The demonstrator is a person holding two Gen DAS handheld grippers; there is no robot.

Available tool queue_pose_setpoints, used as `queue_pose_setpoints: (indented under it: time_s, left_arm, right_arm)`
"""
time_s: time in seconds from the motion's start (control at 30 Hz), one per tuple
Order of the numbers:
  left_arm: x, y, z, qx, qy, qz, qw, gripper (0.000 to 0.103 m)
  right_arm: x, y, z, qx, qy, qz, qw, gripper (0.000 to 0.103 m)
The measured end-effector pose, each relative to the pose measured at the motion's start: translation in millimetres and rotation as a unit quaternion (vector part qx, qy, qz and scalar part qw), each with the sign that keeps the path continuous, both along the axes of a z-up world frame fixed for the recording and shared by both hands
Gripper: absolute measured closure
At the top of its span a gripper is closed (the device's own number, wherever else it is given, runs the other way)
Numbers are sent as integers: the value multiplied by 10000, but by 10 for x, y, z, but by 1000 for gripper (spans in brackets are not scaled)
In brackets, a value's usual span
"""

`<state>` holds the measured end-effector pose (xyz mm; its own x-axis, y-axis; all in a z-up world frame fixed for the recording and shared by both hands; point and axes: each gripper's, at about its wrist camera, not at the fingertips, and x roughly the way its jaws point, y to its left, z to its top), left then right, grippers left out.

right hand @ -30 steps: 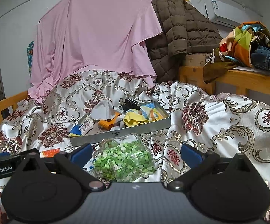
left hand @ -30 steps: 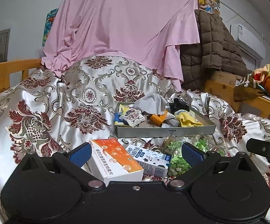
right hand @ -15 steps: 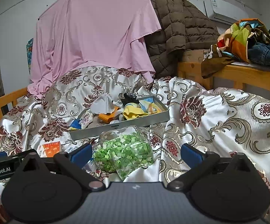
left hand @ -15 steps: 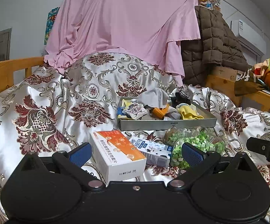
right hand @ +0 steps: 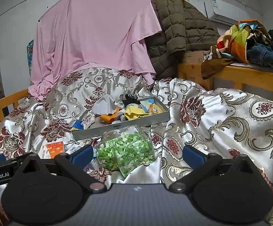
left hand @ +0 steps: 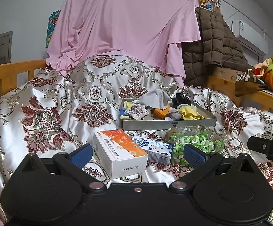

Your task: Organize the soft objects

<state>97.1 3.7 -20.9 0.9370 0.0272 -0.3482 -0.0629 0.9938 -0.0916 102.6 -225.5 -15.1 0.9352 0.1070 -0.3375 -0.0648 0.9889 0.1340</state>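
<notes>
Soft objects [left hand: 156, 107] beyond spread jaws

A lived-in home bedroom: a bed with a wooden frame [left hand: 10, 69] lies under a satin floral bedspread [left hand: 47, 111]. A pink sheet [left hand: 129, 30] and a brown quilted jacket [right hand: 178, 32] hang behind it, an air conditioner [right hand: 225, 11] is mounted on the wall, and clothes [right hand: 249, 41] are piled on a wooden ledge.
</notes>
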Motion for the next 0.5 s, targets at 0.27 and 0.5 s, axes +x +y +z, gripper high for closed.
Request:
queue_pose_setpoints:
  time_s: [0.27, 0.5]
  left_arm:
    - [-45, 4, -53, 26, 55, 49, 10000, 1]
    - [-55, -16, -118, 105, 110, 113, 9998, 1]
  right_arm:
    - [-28, 2, -35, -23, 60, -46, 10000, 0]
    - [-22, 18, -104, -100, 168, -87, 9998, 0]
